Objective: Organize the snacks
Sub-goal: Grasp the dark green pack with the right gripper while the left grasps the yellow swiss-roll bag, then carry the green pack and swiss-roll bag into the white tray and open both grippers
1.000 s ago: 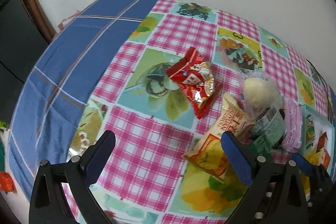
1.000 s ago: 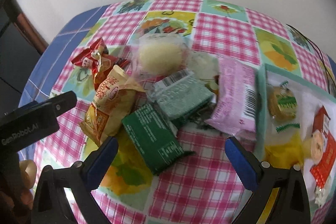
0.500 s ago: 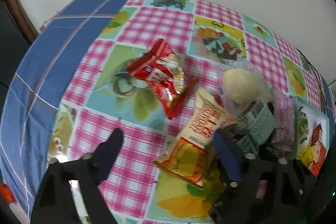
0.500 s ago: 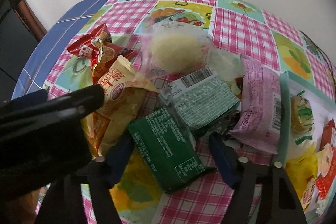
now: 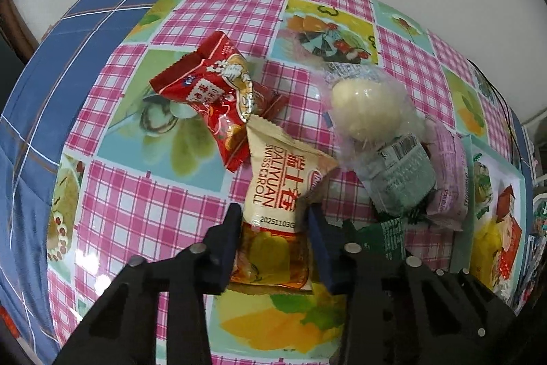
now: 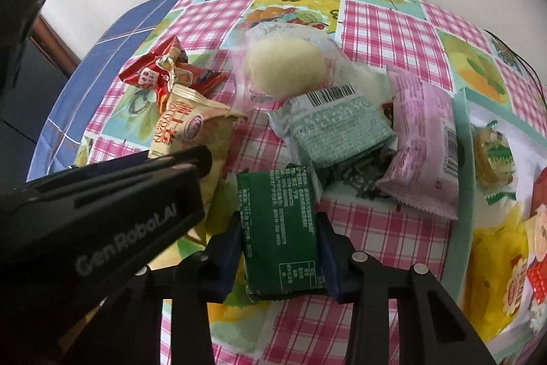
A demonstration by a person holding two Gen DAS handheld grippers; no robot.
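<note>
The cream Swiss roll packet [image 5: 273,194], lengthwise away from the camera, is being clamped by the left tool [image 5: 273,221]. The green packet [image 6: 280,235], likewise lengthwise, is being clamped by the right tool [image 6: 278,224]. Both tools' jaws have just been closing.

Snacks bunch tight mid-table: Swiss roll pack [image 5: 273,194] w/ red packet [image 5: 212,98] touching its top end, clear-wrapped bun [image 5: 365,108] just right, pale green pack [image 5: 400,180] and pink pack [image 5: 448,180] crowding beyond, dark green pack [image 6: 280,238] in front. Little gap betw. them. Tray [image 6: 463,166] wall blocks the right side. Bare checked tablecloth [image 5: 130,214] left of the pile is open; far cloth behind the bun also free. Left gripper [image 6: 143,200] body sits close beside the dark green pack in right wrist view.
</note>
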